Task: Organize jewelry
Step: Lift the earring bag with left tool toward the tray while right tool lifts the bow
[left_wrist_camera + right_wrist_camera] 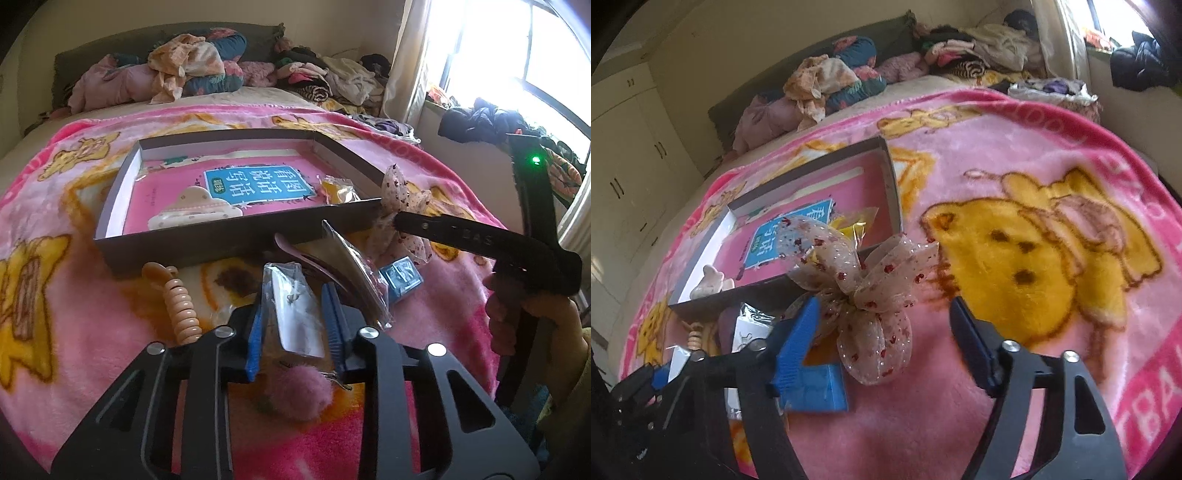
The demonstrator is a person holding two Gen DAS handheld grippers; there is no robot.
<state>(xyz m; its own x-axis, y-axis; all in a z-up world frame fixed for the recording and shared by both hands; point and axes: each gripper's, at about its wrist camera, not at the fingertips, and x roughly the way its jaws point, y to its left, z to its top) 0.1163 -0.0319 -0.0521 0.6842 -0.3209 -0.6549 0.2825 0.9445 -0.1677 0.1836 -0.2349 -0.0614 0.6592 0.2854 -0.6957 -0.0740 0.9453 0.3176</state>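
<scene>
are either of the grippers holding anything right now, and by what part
The left hand-held gripper is shut on a small clear packet, pinched at its lower sides. The right hand-held gripper is open around a mesh bow, not gripping it.

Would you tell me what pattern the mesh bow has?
Sheer beige mesh bow with small red spots, clearest in the right wrist view.

Blanket point(92, 314) spread over bed, shallow box point(207, 240) on it. In box – book point(255, 184) flat on bottom, hair claw point(192, 212) on book near front wall, small packet point(338, 190) in right front corner. Mesh bow point(864, 280) outside box at that corner. Before front wall – spiral hair tie point(181, 302) left, plastic sleeve with card point(295, 317) middle, small square box point(400, 277) right. Pompom clip point(295, 391) nearest. Clothes pile point(207, 66) behind, at headboard.
</scene>
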